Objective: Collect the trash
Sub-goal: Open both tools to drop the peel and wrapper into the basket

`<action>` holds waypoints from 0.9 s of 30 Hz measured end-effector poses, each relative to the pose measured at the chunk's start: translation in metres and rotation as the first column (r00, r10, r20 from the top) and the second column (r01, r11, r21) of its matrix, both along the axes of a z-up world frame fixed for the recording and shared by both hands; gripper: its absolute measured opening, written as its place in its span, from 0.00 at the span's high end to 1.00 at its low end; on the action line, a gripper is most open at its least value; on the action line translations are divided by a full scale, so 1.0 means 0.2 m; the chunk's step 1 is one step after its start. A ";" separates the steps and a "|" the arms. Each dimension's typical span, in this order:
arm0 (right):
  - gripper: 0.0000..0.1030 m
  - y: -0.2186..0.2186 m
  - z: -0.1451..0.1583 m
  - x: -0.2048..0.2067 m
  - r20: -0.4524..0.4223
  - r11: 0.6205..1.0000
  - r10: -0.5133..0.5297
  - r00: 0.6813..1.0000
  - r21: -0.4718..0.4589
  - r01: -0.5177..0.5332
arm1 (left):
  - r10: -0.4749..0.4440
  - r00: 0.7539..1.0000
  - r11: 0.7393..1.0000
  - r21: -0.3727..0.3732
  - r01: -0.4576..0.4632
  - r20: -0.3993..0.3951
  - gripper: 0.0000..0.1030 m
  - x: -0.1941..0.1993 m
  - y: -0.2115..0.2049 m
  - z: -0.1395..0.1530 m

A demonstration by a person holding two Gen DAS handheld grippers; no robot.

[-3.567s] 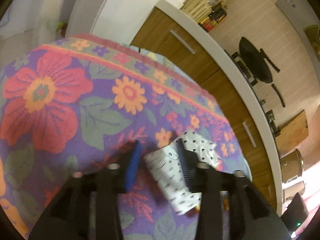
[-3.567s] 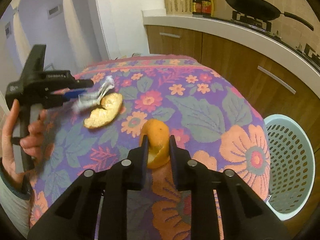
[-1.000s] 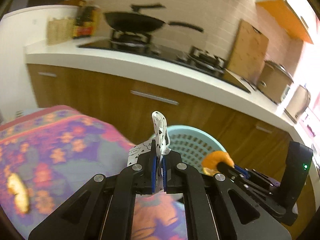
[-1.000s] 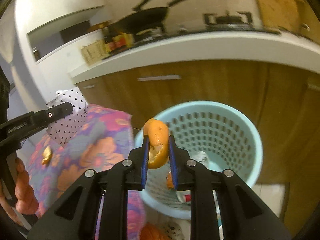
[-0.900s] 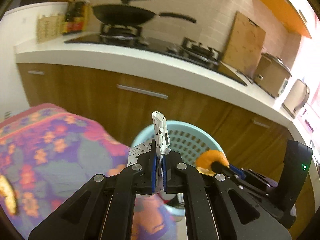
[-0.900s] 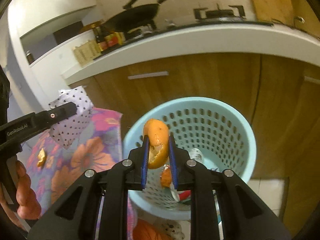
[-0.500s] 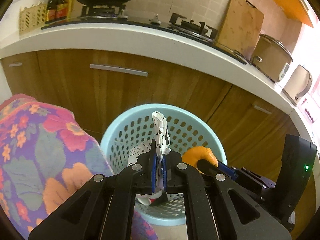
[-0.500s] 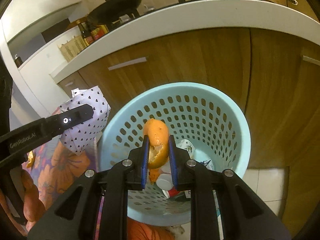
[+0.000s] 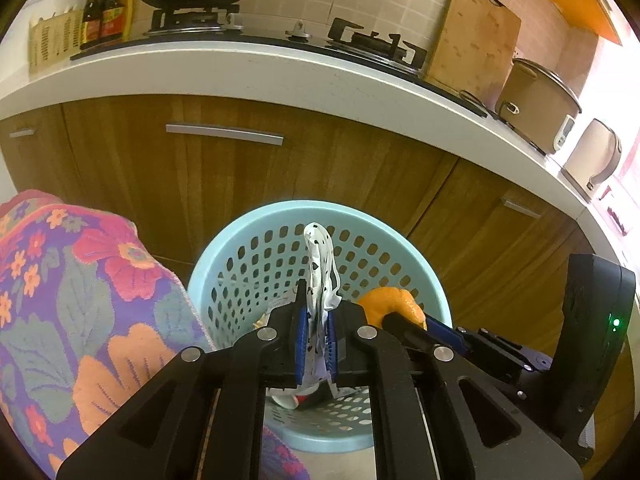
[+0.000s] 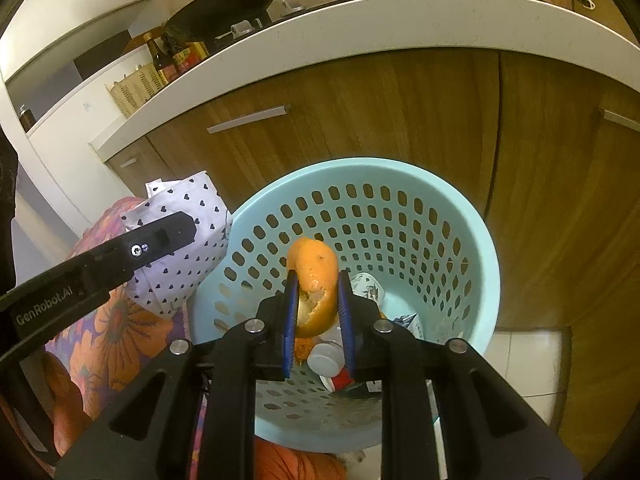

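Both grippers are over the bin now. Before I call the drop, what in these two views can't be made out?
- Left wrist view: trash on the floor of the light blue perforated plastic basket, hidden behind the left gripper and its white black-spotted paper wrapper.
- Right wrist view: basket contents partly covered by the right gripper and its orange peel; labels unreadable.
- Right wrist view: the wrapper's far side.

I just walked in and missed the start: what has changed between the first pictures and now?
Both tools left the flowered table and now hang over the blue basket. The left tool closed on the spotted paper it straddled and lifted it. The right tool still grips the orange peel. Nothing dropped yet.
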State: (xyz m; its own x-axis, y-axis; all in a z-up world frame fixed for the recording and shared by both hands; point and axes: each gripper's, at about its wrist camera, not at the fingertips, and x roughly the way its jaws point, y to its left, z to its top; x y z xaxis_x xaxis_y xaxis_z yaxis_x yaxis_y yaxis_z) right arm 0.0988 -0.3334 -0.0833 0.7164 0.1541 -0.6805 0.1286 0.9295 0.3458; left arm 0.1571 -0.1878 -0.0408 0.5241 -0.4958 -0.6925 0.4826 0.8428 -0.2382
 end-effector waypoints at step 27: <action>0.69 -0.04 0.08 -0.12 -0.002 0.999 -0.033 0.999 -0.011 0.033 | 0.014 1.000 0.999 -0.039 -0.013 0.026 0.48 -0.09 0.15 0.10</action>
